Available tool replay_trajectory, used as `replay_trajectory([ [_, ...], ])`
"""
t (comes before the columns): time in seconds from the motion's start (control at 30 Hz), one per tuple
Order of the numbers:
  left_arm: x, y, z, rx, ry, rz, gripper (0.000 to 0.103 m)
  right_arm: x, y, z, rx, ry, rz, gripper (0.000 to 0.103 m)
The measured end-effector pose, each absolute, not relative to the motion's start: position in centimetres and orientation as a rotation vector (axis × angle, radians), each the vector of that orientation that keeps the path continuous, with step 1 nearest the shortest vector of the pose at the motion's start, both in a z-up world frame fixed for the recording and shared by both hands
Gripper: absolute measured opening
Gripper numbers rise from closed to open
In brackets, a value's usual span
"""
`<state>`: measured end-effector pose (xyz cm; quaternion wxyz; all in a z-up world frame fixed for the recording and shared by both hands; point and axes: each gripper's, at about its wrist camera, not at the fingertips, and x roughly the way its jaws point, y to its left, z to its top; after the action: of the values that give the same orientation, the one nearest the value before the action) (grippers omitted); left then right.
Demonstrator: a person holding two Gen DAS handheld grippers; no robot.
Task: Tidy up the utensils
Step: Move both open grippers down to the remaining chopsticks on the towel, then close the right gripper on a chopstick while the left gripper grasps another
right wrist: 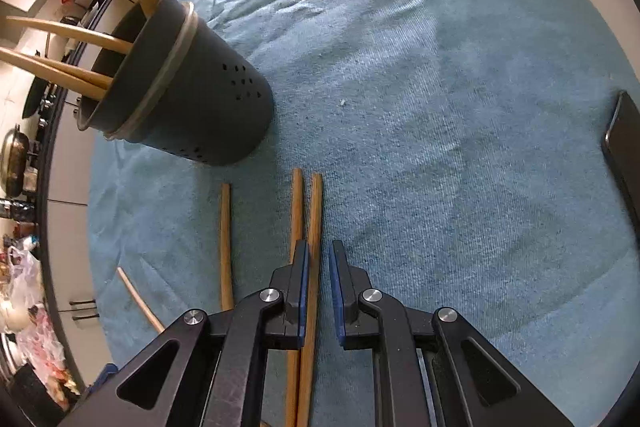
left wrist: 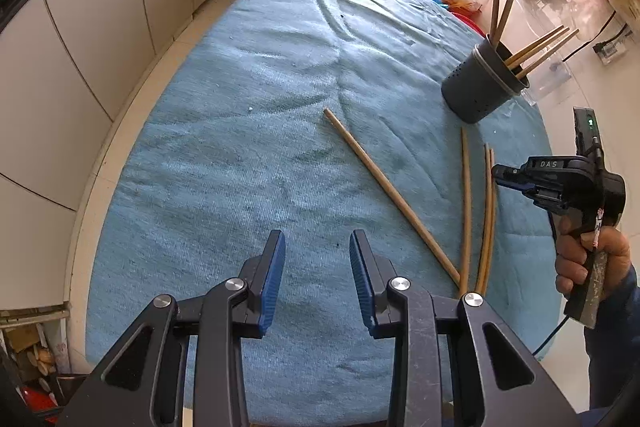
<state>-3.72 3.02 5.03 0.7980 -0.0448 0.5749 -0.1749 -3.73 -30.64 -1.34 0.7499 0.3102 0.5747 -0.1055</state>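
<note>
Four sticks (left wrist: 465,203) lay flat on the blue cloth (left wrist: 240,147), on the near right side. Two of them lay side by side, touching. One lay just left of that pair. The last one slanted away to the far left, and its near end met the others. Five more sticks stood in the dark cup (left wrist: 478,89), just past the far tips of the ones lying down.

They looked like thin wood, so I think they were very light and stiff, and would not bend or break easily. They were smooth and round, so one could roll or slip out of a loose pinch. A good place to hold one seemed to be near its middle, across the stick, so it would stay level and not tip.

My right gripper (right wrist: 320,245) hung over the pair. Its fingers were almost closed, with a thin gap. One stick showed in that gap, but the pads were not squeezing it. My left gripper (left wrist: 318,235) was over bare cloth, with its fingers apart and holding nothing.
</note>
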Motion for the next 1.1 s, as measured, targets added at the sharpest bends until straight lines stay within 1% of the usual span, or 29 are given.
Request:
replay_trajectory([
  [0.07,-3.4,2.6,5.0,-0.086,1.238,-0.39,0.032,-3.4,-30.1,-1.2,0.64,1.265,-0.243,0.01],
  [0.13,-3.2,1.9,5.1,-0.073,1.24,-0.411,0.032,-3.3,-29.9,-1.3,0.62,1.272,-0.249,0.006],
  [0.37,-2.0,-2.5,5.7,-0.016,1.248,-0.531,0.032,-6.6,-31.7,-1.1,0.573,1.295,-0.334,0.006],
  [0.4,-1.7,-3.4,5.7,-0.007,1.25,-0.55,0.033,-7.2,-32.1,-1.2,0.579,1.294,-0.345,0.006],
  [0.47,-1.2,-5.5,5.7,0.024,1.26,-0.586,0.04,-8.8,-33.1,-1.3,0.603,1.293,-0.366,0.006],
  [0.5,-0.9,-6.5,5.5,0.037,1.27,-0.603,0.043,-9.6,-33.5,-1.3,0.617,1.291,-0.374,0.006],
  [0.67,0.8,-12.1,3.8,0.102,1.332,-0.648,0.043,-13.1,-35.0,-1.1,0.689,1.251,-0.377,0.006],
  [0.9,2.2,-18.5,1.5,0.221,1.387,-0.661,0.043,-15.9,-35.7,1.7,0.706,1.177,-0.367,0.006],
  [0.97,2.5,-19.7,0.9,0.246,1.396,-0.647,0.042,-16.6,-36.0,2.4,0.708,1.154,-0.361,0.006],
  [1.07,2.5,-21.4,1.0,0.308,1.367,-0.631,0.034,-18.0,-36.2,3.7,0.708,1.128,-0.355,0.006],
  [1.1,2.6,-21.8,0.9,0.321,1.362,-0.624,0.022,-18.2,-36.4,3.9,0.706,1.122,-0.353,0.006],
])
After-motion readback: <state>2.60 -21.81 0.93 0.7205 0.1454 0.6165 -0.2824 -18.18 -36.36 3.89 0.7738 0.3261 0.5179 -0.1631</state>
